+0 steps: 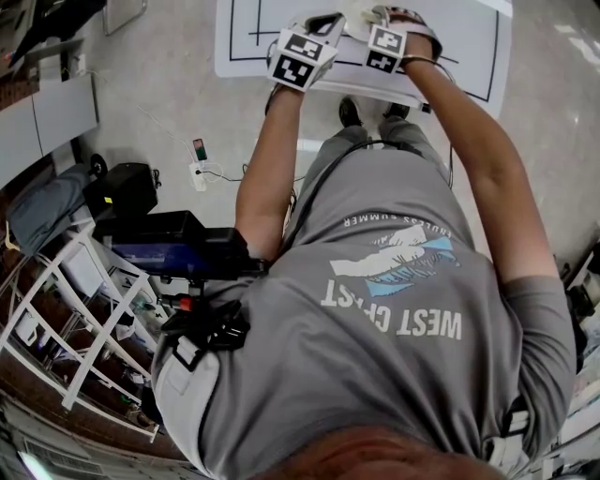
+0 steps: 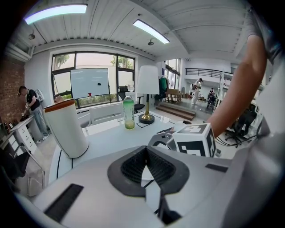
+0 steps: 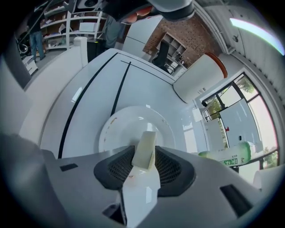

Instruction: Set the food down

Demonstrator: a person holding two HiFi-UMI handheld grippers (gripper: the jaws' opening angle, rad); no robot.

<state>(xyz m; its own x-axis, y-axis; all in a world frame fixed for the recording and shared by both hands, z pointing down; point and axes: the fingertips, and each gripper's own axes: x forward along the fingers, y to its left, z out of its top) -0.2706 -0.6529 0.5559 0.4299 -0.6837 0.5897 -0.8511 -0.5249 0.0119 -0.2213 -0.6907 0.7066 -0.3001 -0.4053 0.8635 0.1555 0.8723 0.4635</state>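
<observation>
A pale, wedge-shaped piece of food (image 3: 146, 143) stands upright between the dark pads of my right gripper (image 3: 144, 153), which is shut on it. Right below it lies a white plate (image 3: 127, 124) on the white table (image 3: 89, 89). In the left gripper view, my left gripper (image 2: 144, 152) has its pads meeting at the tips with nothing between them. It points across the table beside the right gripper's marker cube (image 2: 194, 139). In the head view both grippers, left (image 1: 323, 23) and right (image 1: 377, 17), hover close together over the table's near edge.
A white cylinder with an orange-brown lid (image 2: 67, 129) stands at the table's left. A green bottle (image 2: 128, 113) and a white lamp (image 2: 147, 87) stand farther back. Black lines (image 3: 75, 107) mark the tabletop. White shelving (image 1: 75, 319) is on the floor to my left.
</observation>
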